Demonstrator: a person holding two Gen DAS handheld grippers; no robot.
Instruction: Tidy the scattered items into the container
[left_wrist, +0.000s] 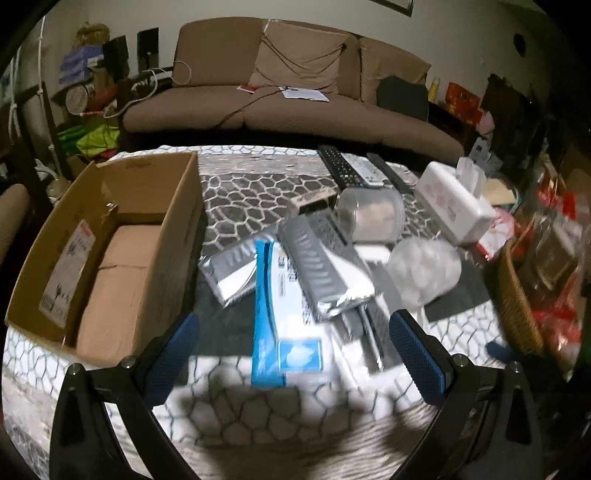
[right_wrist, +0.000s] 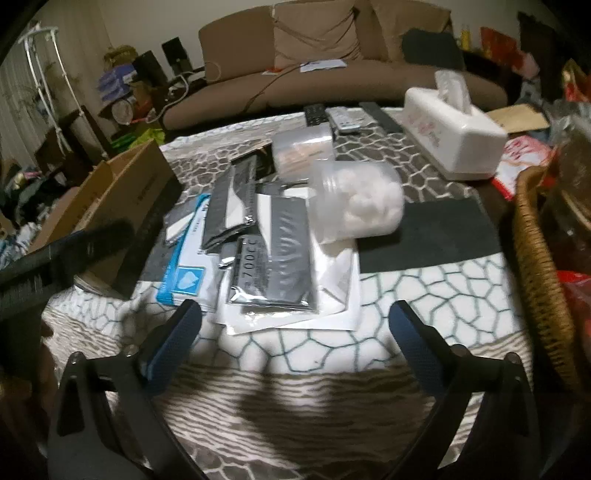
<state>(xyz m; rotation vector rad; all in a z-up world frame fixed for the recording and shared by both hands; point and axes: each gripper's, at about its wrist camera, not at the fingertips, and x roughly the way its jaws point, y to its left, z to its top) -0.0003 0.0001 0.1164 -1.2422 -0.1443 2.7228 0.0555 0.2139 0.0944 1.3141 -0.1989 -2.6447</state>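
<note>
An open cardboard box stands at the table's left, with a brown parcel inside; it also shows in the right wrist view. Scattered beside it lie a blue-and-white flat box, several silver foil packets, a clear jar of cotton balls on its side and a second clear jar. My left gripper is open and empty just before the blue box. My right gripper is open and empty before the foil packets.
A white tissue box stands at the back right, with remote controls behind the jars. A wicker basket borders the right edge. A sofa lies beyond the patterned tablecloth. The left gripper's arm crosses the right wrist view.
</note>
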